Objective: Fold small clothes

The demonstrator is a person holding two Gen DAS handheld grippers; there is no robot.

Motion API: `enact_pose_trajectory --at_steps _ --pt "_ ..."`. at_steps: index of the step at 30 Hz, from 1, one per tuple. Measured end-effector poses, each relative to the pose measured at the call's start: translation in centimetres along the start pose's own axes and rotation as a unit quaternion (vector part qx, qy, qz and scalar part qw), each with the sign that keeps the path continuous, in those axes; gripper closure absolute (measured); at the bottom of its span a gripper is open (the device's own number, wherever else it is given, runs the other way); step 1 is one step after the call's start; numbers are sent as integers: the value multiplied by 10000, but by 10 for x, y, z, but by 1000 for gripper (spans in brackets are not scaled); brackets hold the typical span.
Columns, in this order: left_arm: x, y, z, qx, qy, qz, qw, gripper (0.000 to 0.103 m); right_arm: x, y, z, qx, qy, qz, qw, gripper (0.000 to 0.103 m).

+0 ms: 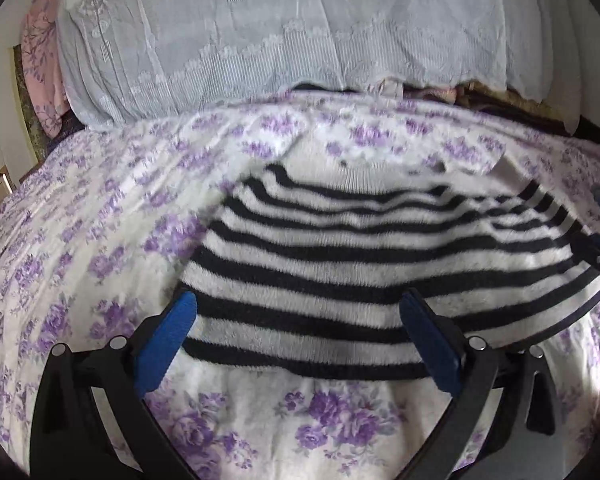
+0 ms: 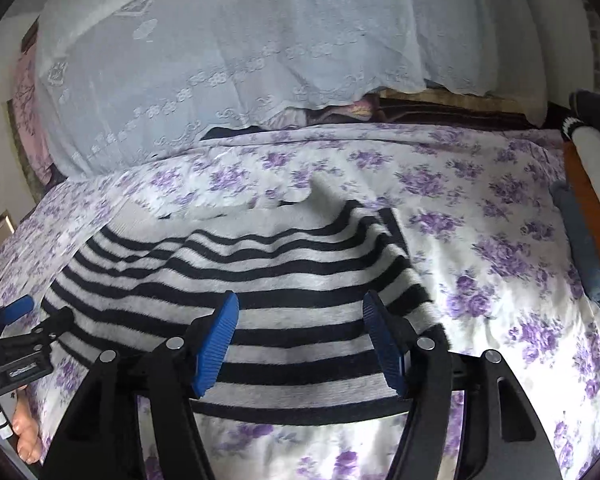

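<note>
Black-and-white striped knit garment (image 1: 340,264) lies folded on floral bedspread (image 1: 80,240); both grippers' (image 1: 296,344) (image 2: 300,340) jaws apart, released. Next: another fold.

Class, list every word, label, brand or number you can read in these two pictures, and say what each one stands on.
Small white label on the black body of the left gripper, seen in the right wrist view: too small and blurred to read.
Striped sweater, floral bedspread, lace cover: no text.
</note>
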State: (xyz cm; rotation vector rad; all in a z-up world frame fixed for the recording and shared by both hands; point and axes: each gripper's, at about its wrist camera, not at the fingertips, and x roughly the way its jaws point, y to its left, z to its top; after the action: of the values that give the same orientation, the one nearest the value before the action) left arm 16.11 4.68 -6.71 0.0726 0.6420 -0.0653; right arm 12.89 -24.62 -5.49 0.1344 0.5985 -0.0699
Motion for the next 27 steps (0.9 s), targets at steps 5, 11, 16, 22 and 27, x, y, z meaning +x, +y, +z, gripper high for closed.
enact_pose_trajectory --at_steps 5,11,16,22,27 --pt "50 9 1 -45 867 329 9957 4 35 -48 -7 756 604 -86 9953 68" --pt "41 28 9 -581 839 85 9947 5 12 -43 1 815 189 -44 9965 79" --pt "11 -17 41 -20 376 -193 9991 5 7 24 24 30 201 730 9971 78" --pt "65 -63 55 489 774 239 9955 5 67 65 25 -156 907 780 9927 84" --pt "101 -47 47 60 990 -130 9950 4 92 65 17 -220 1068 796 9908 84"
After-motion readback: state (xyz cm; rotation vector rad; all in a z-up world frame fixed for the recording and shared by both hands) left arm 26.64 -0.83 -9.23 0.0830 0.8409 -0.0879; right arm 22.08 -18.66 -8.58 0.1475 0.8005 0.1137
